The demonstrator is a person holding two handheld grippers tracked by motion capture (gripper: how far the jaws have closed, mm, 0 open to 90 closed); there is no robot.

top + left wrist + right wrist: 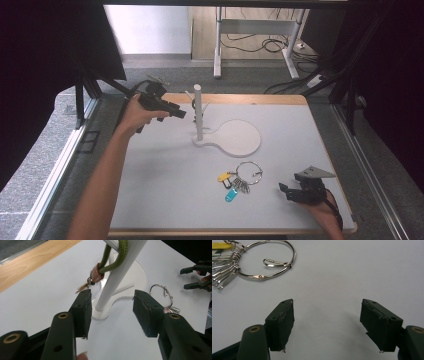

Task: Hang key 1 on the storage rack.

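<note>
A green cord loop (pixel 117 257) hangs on the white post (pixel 120 277) of a stand, draped over a side peg up near the top; a small brown tag with a metal clip (pixel 93 275) dangles from its lower end, beside the post. In the high view the loop is only a dark smudge at the post (pixel 198 112), so how it sits on the peg is hard to make out there. The post rises from a flat white base (pixel 235 137) with a round lobe, set toward the far middle of the table.

The left gripper (pixel 111 312) is just in front of the post, jaws apart with nothing between the pads; the post and the hanging loop stand beyond the gap, untouched. In the high view the left gripper (pixel 172 110) is held level above the table, pointing at the post from the left, with the forearm stretching in from the lower left.

Nearer the person lies a large metal key ring (pixel 248 172) with a bunch of keys, a yellow tag (pixel 224 177) and a blue tag (pixel 230 195), between the stand and the right gripper (pixel 292 192). That gripper rests low near the table's right front corner, its jaws spread wide and empty over bare surface (pixel 327 322), the key ring (pixel 268 261) well ahead of them.

The tabletop (pixel 165 180) is pale grey with a wooden edge. Grey carpet, black frame rails and a desk's white legs with loose cables lie beyond.
</note>
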